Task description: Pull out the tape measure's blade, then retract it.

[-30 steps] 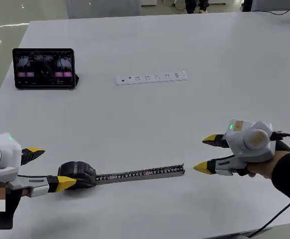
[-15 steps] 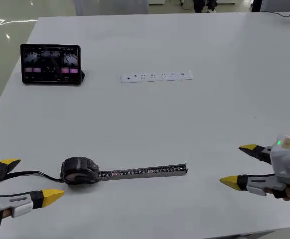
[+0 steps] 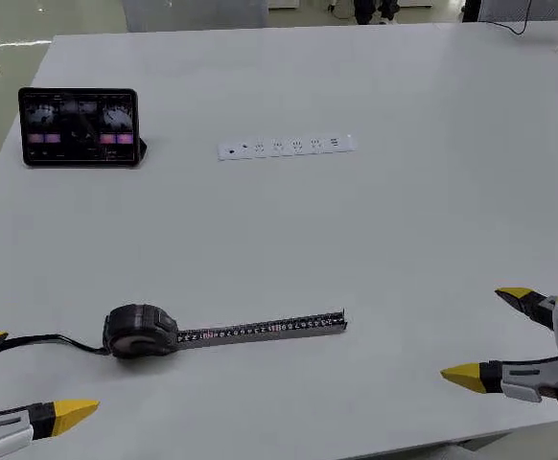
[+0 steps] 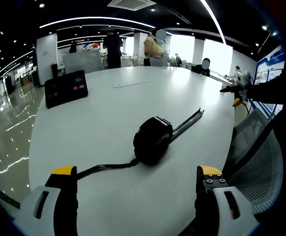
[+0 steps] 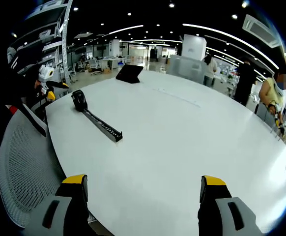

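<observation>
Now that the left tongs (image 3: 34, 374) and right tongs (image 3: 482, 333) have drawn back from the tape measure (image 3: 140, 332), both spread and empty, it lies on the surface (image 3: 356, 220) with its blade (image 3: 269, 329) out; retracting probably remains.

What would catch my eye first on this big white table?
A dark tape measure lies near the front edge of the white table, its blade pulled out flat toward the right. To either side, clear of it, hover the left gripper and right gripper, yellow-tipped fingers spread open. Farther back are a lit tablet and a white power strip.
</observation>
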Motion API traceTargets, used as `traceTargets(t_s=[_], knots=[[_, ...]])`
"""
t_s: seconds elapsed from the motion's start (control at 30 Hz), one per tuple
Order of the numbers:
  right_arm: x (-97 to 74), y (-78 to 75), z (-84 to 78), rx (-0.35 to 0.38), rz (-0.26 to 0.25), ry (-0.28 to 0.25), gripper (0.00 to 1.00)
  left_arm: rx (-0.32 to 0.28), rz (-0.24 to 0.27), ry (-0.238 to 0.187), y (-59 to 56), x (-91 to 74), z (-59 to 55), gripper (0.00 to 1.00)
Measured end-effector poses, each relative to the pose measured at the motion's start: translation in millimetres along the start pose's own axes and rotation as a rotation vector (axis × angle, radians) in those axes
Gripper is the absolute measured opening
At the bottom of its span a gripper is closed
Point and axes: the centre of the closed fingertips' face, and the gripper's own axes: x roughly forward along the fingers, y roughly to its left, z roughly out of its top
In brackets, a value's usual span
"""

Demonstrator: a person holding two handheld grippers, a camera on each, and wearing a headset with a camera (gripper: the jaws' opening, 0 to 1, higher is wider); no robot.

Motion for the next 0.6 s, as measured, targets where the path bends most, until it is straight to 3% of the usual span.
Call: traceTargets(t_s=[0.1,0.27,0.43,0.6], knots=[[-3.1,-2.5,-5.4,0.026,0.002,-0.003,0.99,-0.005,0.028,-0.037,5.7,-4.6,9.4,0.99],[-6.2,-12.6,-13.7,0.052,0.010,0.001,0.99,-0.016,0.053,-0.034,8.4,-8.9,15.8,0.99],[-8.7,-11.8,-13.0,0.079,0.019,-0.016,0.99,0.015,0.049,-0.028,2.2,-6.8,18.0,0.99],[-9.0,-11.6,-16.2,0.033,0.016,0.004,0.99,0.030,0.029,-0.035,-6.1,-1.9,19.8,0.99]])
